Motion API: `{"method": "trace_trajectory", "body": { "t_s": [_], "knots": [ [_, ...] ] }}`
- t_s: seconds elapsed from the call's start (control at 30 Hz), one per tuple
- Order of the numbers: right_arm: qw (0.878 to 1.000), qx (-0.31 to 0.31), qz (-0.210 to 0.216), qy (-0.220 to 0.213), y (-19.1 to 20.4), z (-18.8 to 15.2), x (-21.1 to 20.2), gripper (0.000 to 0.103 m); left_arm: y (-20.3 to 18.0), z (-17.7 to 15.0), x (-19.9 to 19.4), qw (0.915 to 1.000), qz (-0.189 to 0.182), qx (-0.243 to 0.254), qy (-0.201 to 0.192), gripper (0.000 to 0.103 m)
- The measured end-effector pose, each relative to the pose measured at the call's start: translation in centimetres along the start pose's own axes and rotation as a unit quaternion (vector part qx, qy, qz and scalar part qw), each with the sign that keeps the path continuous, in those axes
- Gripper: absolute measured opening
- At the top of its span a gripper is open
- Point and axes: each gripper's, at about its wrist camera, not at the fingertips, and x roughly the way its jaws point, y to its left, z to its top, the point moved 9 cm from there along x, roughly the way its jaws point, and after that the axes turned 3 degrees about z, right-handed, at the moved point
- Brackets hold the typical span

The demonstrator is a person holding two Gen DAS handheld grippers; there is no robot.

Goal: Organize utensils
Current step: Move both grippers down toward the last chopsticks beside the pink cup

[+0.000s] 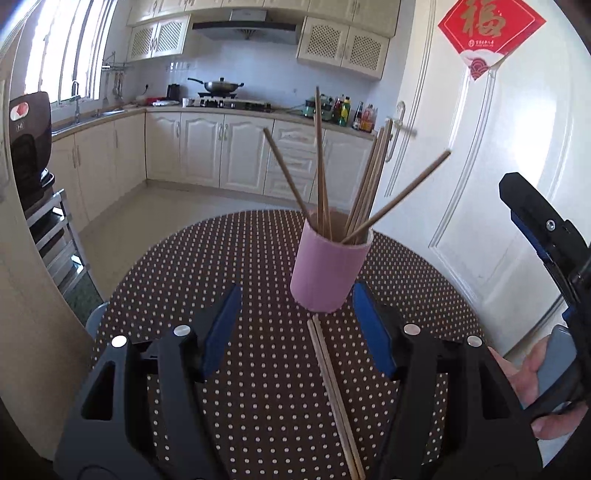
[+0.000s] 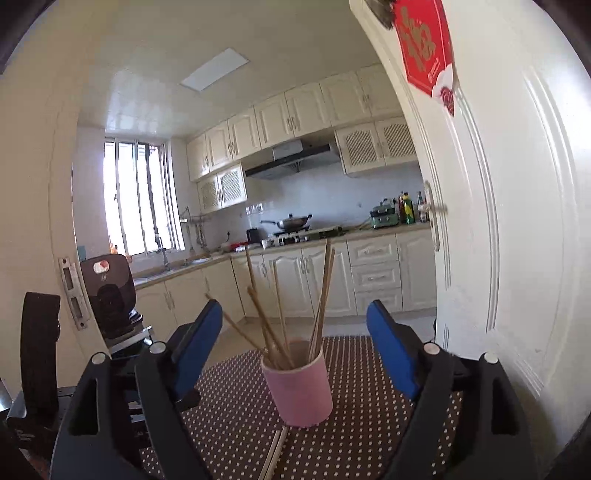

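A pink cup [image 1: 328, 269] [image 2: 299, 391] stands upright on the dotted brown table [image 1: 184, 280] and holds several wooden chopsticks [image 1: 321, 158] [image 2: 321, 291] that fan outwards. Two pale chopsticks [image 1: 332, 391] [image 2: 275, 452] lie side by side on the table, just in front of the cup. My left gripper [image 1: 295, 328] hangs open above the lying pair, with nothing between its blue pads [image 1: 221, 328]. My right gripper [image 2: 295, 354] is open too, level with the cup, which shows in the gap beyond its pads [image 2: 391, 350] untouched. It also appears in the left wrist view, right gripper [image 1: 535, 225], at the right edge, with a hand on it.
A white door [image 1: 480, 147] with a red paper sign [image 1: 489, 33] stands close on the right of the table. Behind the table lies the kitchen floor with cream cabinets [image 1: 207, 147], a stove and a wok. A dark appliance [image 1: 29, 144] sits on a metal rack at the left.
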Motion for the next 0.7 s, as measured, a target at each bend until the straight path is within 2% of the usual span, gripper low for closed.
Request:
{"method": "trace_trajectory", "body": {
  "t_s": [0.33, 0.5, 0.7],
  "knots": [
    [0.992, 0.016, -0.035, 0.116, -0.5, -6.0, 1.8, 0.087, 1.3, -4.3, 2.3, 0.9977, -0.001, -0.009, 0.067, 0.066],
    [0.978, 0.038, -0.051, 0.197, -1.4, -10.0, 3.0, 0.090, 1.8, -6.1, 3.3, 0.9950, -0.006, -0.020, 0.097, 0.067],
    [0.962, 0.057, -0.056, 0.260, -1.7, -13.6, 3.4, 0.090, 2.0, -7.8, 4.0, 0.9925, -0.011, -0.020, 0.120, 0.069]
  ]
}}
